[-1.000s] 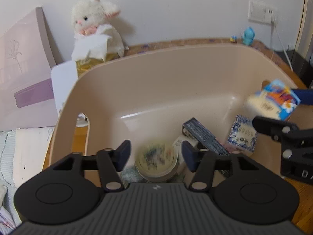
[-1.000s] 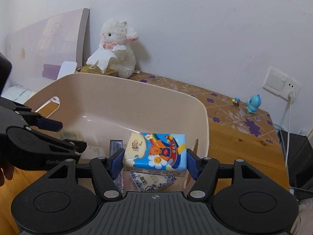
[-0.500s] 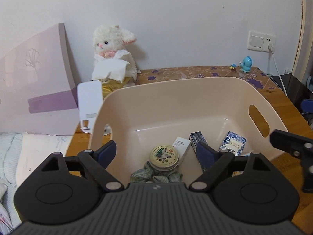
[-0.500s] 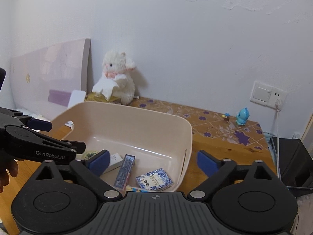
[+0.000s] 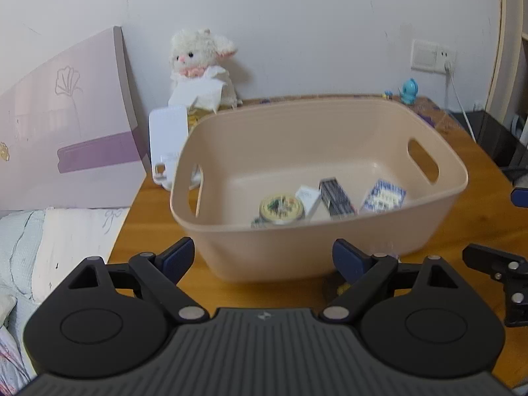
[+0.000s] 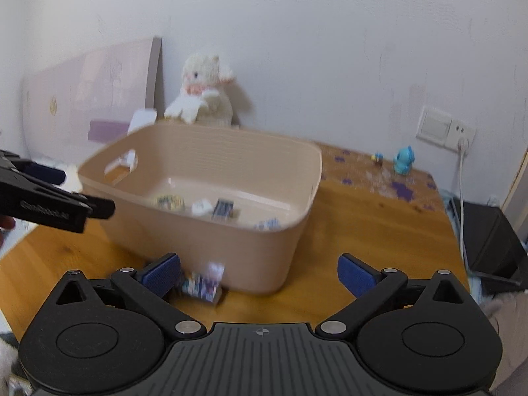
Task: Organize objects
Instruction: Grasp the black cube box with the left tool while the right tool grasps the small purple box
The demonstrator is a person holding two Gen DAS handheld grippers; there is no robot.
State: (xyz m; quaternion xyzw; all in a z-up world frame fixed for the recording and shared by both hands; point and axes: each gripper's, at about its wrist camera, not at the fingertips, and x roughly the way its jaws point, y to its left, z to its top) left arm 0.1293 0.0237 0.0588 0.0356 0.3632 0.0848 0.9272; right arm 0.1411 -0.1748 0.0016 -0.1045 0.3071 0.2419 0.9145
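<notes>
Hovering short of the bin (image 5: 316, 250), both grippers gape wide with nothing between their pads. Left gripper (image 5: 262, 255) sits low over the table (image 5: 151, 198), facing the bin's near wall; right gripper (image 6: 259, 272) does the same from its own side. Down in the bin lie a tin (image 5: 281, 208), a white box (image 5: 308, 198), a dark box (image 5: 336, 196) and a blue packet (image 5: 384, 195). One colourful pack (image 6: 201, 285) rests on the table, touching the bin's outer wall, just beside the right gripper's left pad.
</notes>
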